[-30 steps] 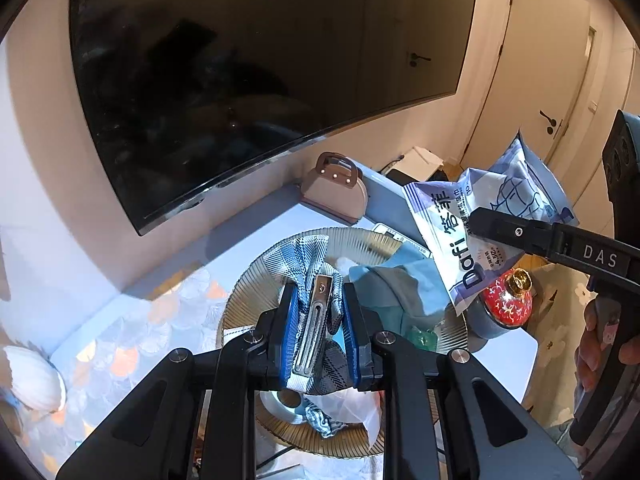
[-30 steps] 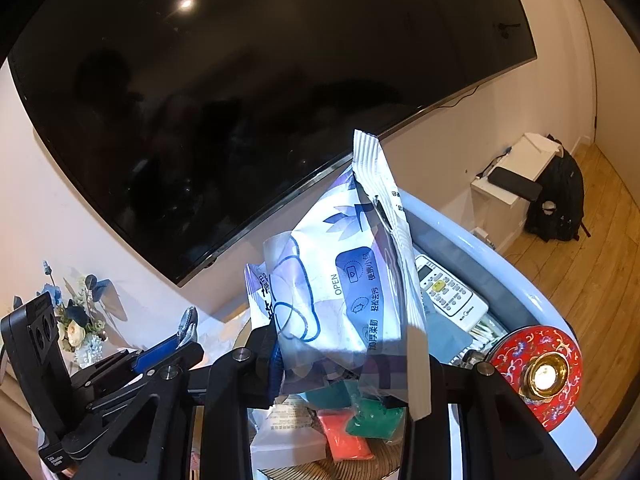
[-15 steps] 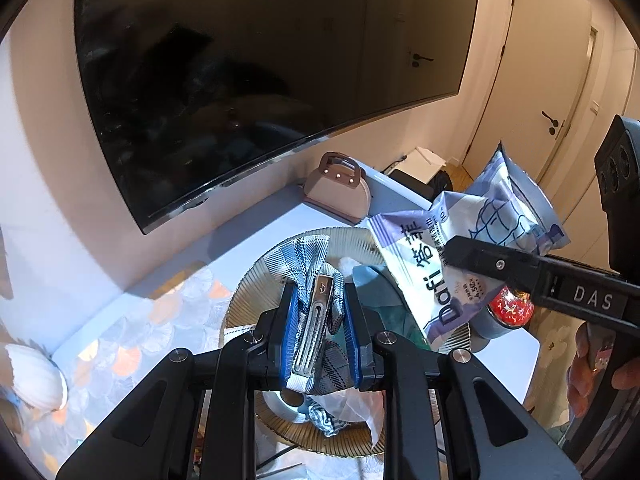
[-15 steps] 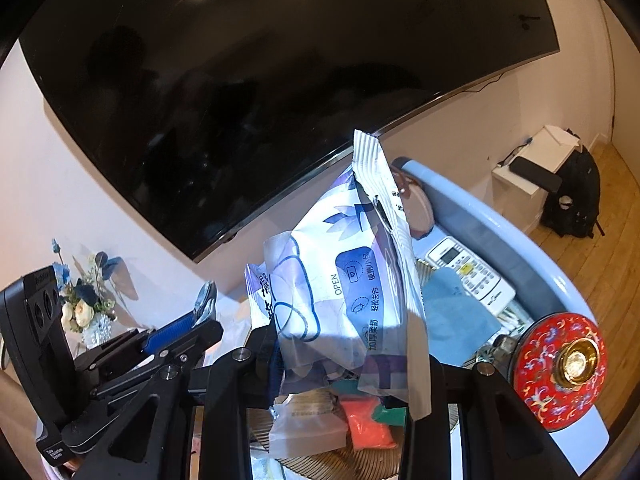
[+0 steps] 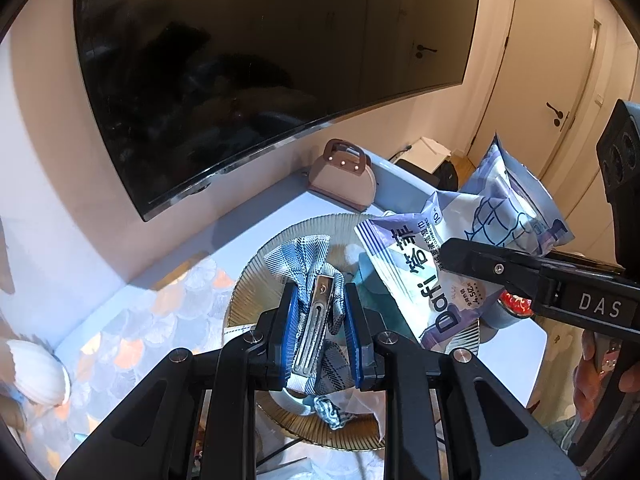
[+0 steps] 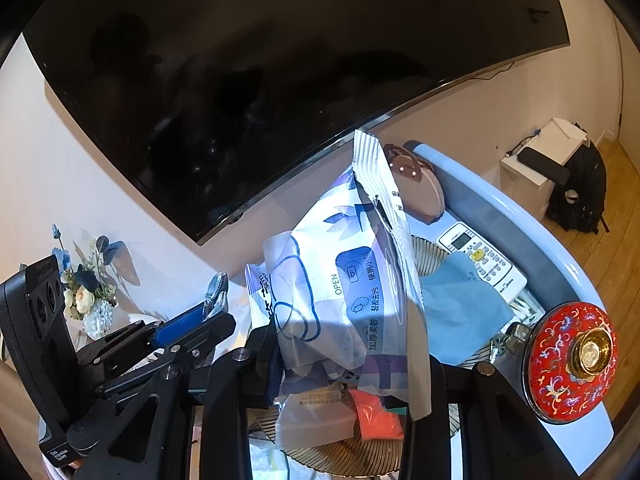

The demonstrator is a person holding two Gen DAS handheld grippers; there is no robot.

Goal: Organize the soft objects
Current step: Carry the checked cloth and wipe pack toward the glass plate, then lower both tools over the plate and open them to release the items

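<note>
Wipes pack [image 6: 352, 292], frame centre, sits clamped in the right gripper [image 6: 348, 364] above the plate [image 5: 276, 264]. Lower centre of the left view, the left gripper [image 5: 320, 312] pinches a checked hair clip [image 5: 316, 300] over that plate.

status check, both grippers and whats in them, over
Left hand-held gripper shut on blue-grey plaid fabric bow with metal clip. Right hand-held gripper shut on white-purple wet-wipes pack, over ribbed glass plate. Plate already crowded.
</note>
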